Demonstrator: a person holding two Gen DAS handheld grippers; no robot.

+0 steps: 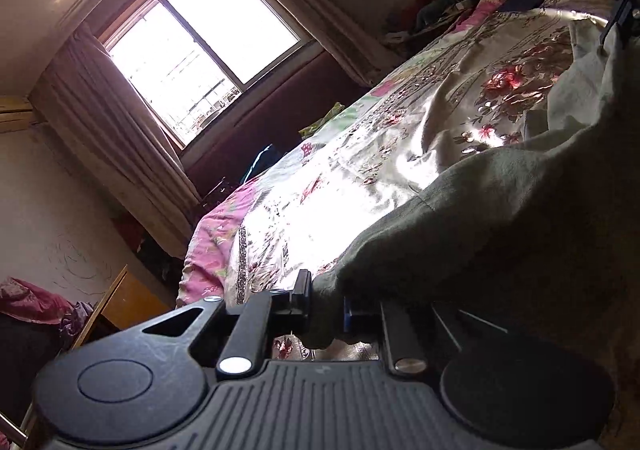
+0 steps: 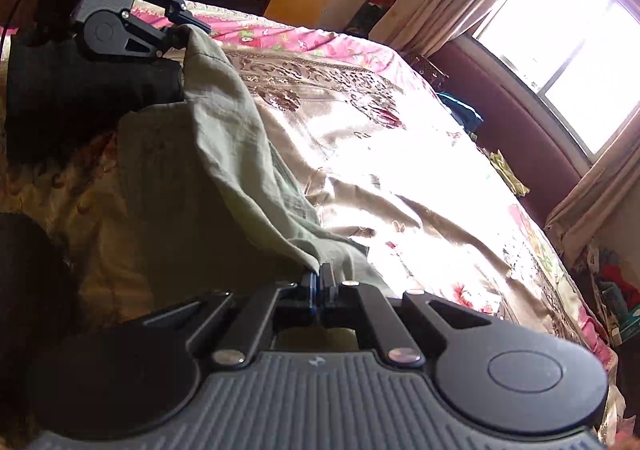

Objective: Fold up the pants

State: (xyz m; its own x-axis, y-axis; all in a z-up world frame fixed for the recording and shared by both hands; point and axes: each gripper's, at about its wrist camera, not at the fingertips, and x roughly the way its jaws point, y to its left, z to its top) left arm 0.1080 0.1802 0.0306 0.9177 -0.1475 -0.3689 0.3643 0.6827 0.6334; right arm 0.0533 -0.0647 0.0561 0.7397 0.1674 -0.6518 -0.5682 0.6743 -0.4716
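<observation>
Left wrist view: curtained window [image 1: 200, 50] at upper left, floral satin bedspread [image 1: 400, 154] across the middle, olive-green pants [image 1: 500, 218] draped at right. The left gripper [image 1: 326, 308] is clamped on a bunched fold of the pants; cloth fills the gap between its fingers. The right gripper [image 1: 614, 10] shows at the top right corner, touching the fabric.

Right wrist view: the left gripper [image 2: 182, 30] pinches the pants' [image 2: 224, 154] far edge at upper left. The right gripper [image 2: 320, 282], jaws clenched, nips the near edge. The garment hangs raised between both above the bedspread [image 2: 420, 190].
</observation>
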